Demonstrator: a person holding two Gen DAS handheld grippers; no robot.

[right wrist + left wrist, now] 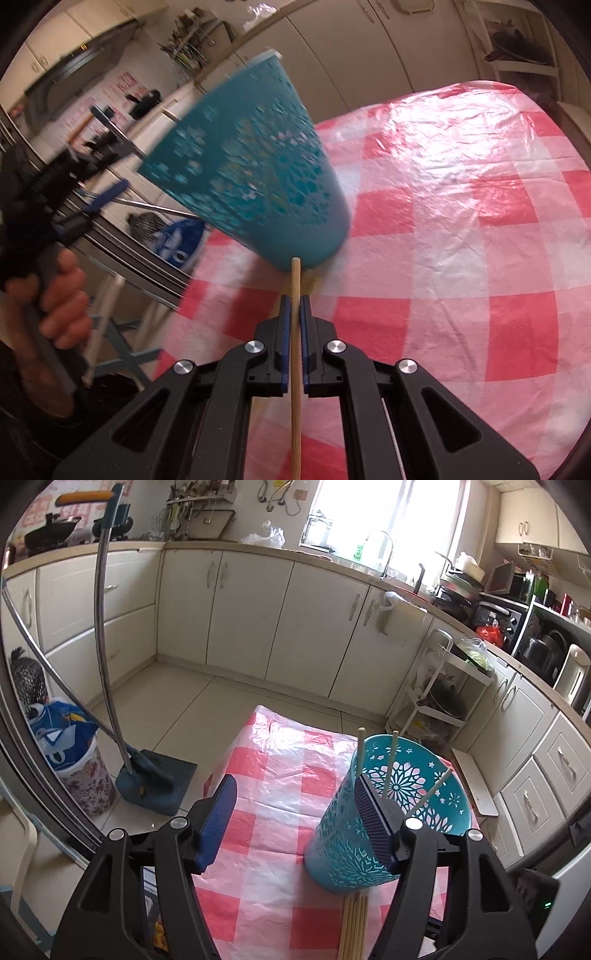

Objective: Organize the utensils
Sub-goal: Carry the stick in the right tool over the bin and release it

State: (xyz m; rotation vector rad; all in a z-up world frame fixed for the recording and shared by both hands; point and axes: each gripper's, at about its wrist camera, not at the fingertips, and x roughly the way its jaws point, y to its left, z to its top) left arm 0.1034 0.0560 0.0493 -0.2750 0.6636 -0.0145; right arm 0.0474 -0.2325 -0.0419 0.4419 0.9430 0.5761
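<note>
Black plastic gripper arms, silver round screws, blue ribbed fingers (218, 823), bare-skinned left hand (55, 291)

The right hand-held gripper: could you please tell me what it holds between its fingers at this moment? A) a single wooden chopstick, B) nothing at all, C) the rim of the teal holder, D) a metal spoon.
A: in the right wrist view the right hand-held gripper is shut on a single wooden chopstick, whose tip points toward the teal holder.
</note>
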